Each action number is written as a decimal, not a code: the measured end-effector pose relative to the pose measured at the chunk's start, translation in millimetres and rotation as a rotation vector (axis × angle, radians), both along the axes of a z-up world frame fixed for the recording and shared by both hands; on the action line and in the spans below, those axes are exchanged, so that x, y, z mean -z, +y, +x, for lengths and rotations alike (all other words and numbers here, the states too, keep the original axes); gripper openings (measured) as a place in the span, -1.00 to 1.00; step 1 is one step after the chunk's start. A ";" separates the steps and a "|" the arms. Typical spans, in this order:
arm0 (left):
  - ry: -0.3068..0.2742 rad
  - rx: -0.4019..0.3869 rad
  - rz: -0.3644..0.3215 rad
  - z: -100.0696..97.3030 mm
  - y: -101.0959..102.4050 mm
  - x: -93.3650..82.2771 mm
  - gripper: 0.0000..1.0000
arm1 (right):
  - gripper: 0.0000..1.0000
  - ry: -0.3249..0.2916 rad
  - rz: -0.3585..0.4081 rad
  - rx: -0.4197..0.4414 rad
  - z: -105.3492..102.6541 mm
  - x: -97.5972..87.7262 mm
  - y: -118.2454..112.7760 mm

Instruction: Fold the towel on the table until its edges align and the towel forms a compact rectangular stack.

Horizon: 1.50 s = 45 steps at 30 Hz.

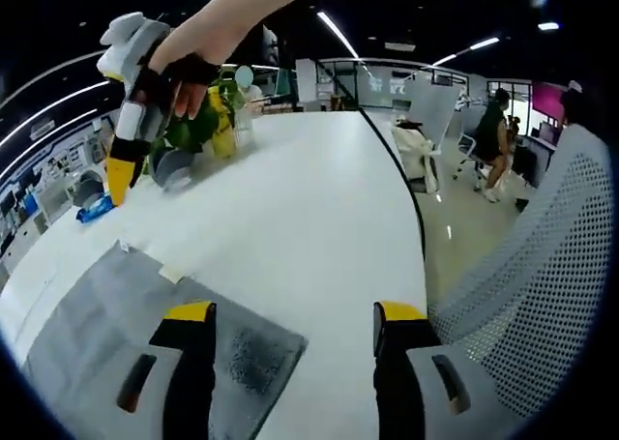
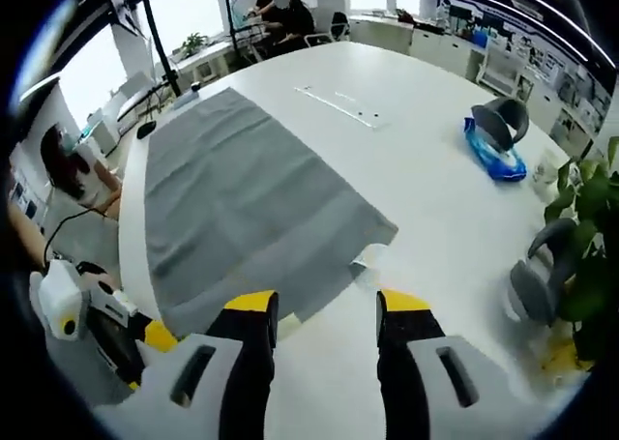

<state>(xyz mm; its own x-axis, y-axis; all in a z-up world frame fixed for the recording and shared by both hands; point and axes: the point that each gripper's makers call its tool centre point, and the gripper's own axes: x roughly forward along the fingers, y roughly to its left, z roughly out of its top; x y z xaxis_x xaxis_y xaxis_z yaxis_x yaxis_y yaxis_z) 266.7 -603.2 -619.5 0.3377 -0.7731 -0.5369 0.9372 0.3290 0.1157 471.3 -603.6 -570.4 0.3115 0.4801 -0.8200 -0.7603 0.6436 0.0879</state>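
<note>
- Towel (image 2: 242,203), grey, lies flat and unfolded along the desk (image 2: 426,198) edge, one corner pointing to the desk middle; no fold made yet.
- Left gripper (image 1: 295,329) hangs over a towel corner, jaws wide apart, holding nothing, likely lining up a grab.
- Right gripper (image 2: 324,309) sits above the near towel edge, jaws spread, empty.
- Blue packet (image 2: 493,155) and potted plant (image 2: 590,218) stand well apart from the towel.
</note>
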 end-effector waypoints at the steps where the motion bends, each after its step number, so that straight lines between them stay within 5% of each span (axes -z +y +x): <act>1: -0.005 0.001 0.004 0.9 0.3 -1.5 0.36 | -0.22 0.000 -0.004 0.009 2.0 0.6 1.4; 6: -0.097 0.039 0.077 4.6 6.9 -3.5 0.33 | -0.24 -0.043 -0.039 0.017 11.5 -5.6 12.0; 15: -0.101 0.095 0.102 -11.4 1.5 2.3 0.26 | -0.25 -0.062 -0.091 -0.003 4.2 -4.7 14.5; 20: -0.046 0.150 0.101 -27.0 -2.9 9.6 0.02 | -0.30 -0.063 -0.067 0.054 18.0 -3.8 12.5; 25: -0.054 0.184 0.157 -33.0 0.8 23.6 -0.15 | -0.31 -0.052 -0.080 0.082 27.5 9.3 10.9; 28: -0.071 0.123 0.180 -20.0 8.1 25.4 -0.32 | -0.32 -0.036 -0.081 0.099 31.8 16.0 11.2; 30: -0.088 0.014 0.188 -1.6 19.4 25.2 -0.41 | -0.33 -0.031 -0.072 0.116 35.0 18.7 14.7; 34: -0.049 -0.031 0.122 4.9 22.8 25.6 -0.48 | -0.37 -0.030 -0.048 0.124 37.4 23.2 23.4; 36: -0.021 0.059 0.088 -10.1 12.3 26.2 -0.56 | -0.38 -0.027 -0.040 0.118 36.3 26.6 26.4; 38: -0.066 0.138 0.040 -21.3 1.1 20.7 -0.60 | -0.37 0.012 -0.069 0.046 26.1 36.7 27.4; 40: -0.099 0.106 0.109 -18.1 5.5 27.7 -0.60 | -0.37 -0.003 -0.124 0.014 24.6 42.5 20.5; 45: -0.038 0.034 0.048 -12.3 6.6 32.0 -0.60 | -0.37 0.012 -0.053 0.054 23.2 44.2 19.6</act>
